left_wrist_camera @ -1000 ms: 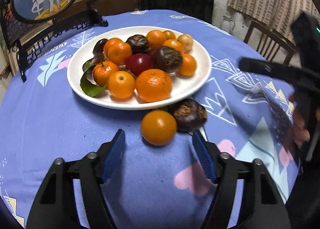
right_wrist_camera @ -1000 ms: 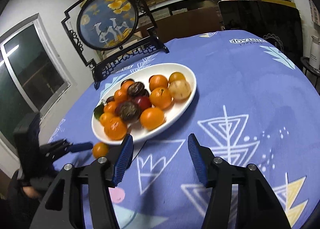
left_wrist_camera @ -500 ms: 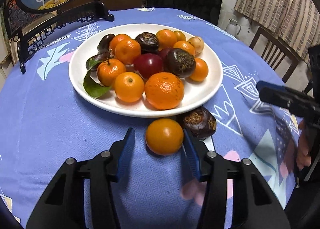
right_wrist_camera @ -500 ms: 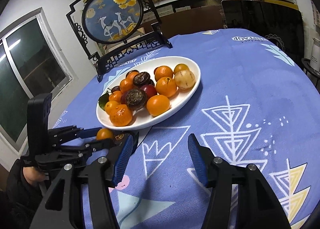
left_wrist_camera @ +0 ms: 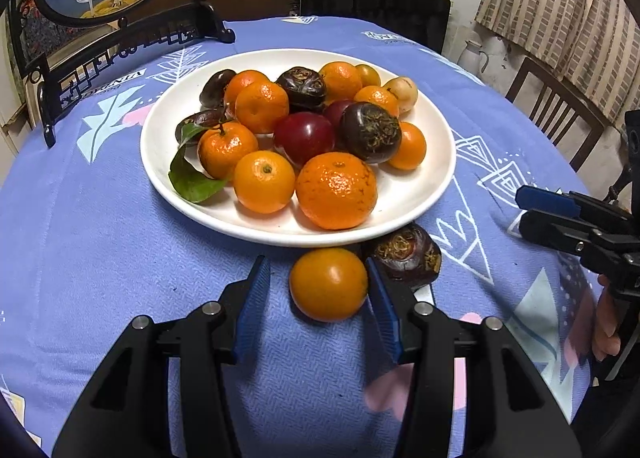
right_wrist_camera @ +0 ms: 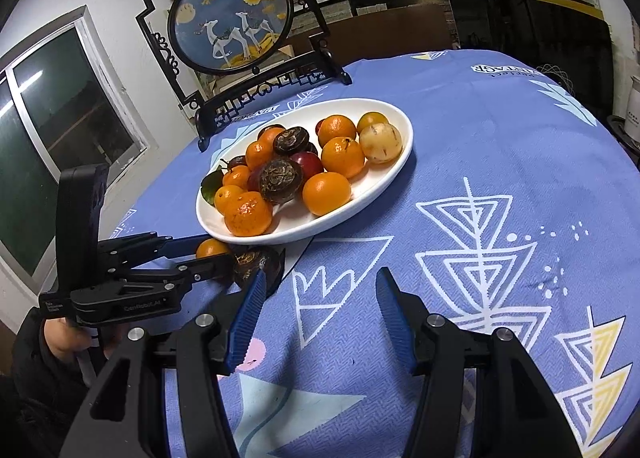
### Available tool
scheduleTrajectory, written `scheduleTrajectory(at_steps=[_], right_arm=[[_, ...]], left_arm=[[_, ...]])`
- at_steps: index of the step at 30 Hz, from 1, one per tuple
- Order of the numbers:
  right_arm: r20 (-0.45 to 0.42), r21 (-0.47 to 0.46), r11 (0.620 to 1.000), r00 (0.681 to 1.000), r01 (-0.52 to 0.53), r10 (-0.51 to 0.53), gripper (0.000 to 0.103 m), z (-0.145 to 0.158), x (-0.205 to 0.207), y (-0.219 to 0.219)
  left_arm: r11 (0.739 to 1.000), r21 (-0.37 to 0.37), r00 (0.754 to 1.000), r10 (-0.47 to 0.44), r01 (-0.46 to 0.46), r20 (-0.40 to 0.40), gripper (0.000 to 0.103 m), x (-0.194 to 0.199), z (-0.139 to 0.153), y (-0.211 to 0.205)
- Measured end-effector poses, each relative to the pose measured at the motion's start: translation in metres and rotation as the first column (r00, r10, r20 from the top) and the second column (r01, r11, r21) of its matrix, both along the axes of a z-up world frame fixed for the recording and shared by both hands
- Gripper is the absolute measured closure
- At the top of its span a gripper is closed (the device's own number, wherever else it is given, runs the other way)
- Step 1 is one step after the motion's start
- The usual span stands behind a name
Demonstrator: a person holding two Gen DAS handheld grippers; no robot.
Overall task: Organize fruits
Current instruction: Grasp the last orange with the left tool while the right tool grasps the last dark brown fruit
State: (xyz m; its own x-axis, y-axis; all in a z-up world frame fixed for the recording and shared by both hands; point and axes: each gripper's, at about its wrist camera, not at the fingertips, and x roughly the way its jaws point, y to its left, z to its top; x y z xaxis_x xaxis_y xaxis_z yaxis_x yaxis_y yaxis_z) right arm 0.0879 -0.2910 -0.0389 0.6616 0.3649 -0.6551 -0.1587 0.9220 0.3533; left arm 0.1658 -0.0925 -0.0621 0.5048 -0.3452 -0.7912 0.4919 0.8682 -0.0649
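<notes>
Left wrist view: close, looking down over the white plate point(left_wrist_camera: 436, 185) from the near side. Right wrist view: farther back, from the right. Both share plate, blue tablecloth point(right_wrist_camera: 500, 161).

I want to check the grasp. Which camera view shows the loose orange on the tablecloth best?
The left wrist view: the orange lies whole between the left gripper fingers. In the right wrist view that gripper's finger hides most of it.

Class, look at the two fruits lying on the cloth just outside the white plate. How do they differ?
The orange fruit is smooth, bright and round; the dark brown fruit is dull, with a rough fibrous tuft. The orange fruit sits between the left gripper fingers; the dark brown fruit lies outside them, beside the right-hand finger. Both rest on the tablecloth, against the plate rim.
</notes>
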Motion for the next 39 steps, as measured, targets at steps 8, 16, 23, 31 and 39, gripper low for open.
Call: scheduleTrajectory(at_steps=[8, 16, 23, 31, 39], right_arm=[[-0.014, 0.005, 1.000, 1.000, -0.010, 0.010, 0.045, -0.003, 0.000, 0.002], [-0.018, 0.006, 1.000, 1.000, -0.009, 0.009, 0.045, -0.003, 0.000, 0.002], [-0.018, 0.005, 1.000, 1.000, -0.010, 0.010, 0.045, -0.003, -0.001, 0.002], [-0.066, -0.095, 0.992, 0.995, -0.085, 0.079, 0.045, -0.005, 0.008, 0.029], [-0.093, -0.211, 0.958, 0.980, -0.193, 0.177, 0.045, -0.008, 0.034, 0.088]], left_arm=[[1.000, 0.008, 1.000, 0.014, -0.014, -0.008, 0.054, 0.002, -0.002, 0.001], [1.000, 0.000, 1.000, 0.001, -0.001, -0.011, 0.066, 0.002, -0.001, 0.000], [1.000, -0.005, 1.000, 0.010, -0.010, -0.006, 0.065, 0.000, 0.000, 0.001], [0.997, -0.061, 0.998, 0.041, -0.039, 0.045, 0.065, -0.021, 0.018, 0.032], [0.994, -0.087, 0.996, 0.065, -0.059, 0.067, 0.065, -0.043, 0.031, 0.059]])
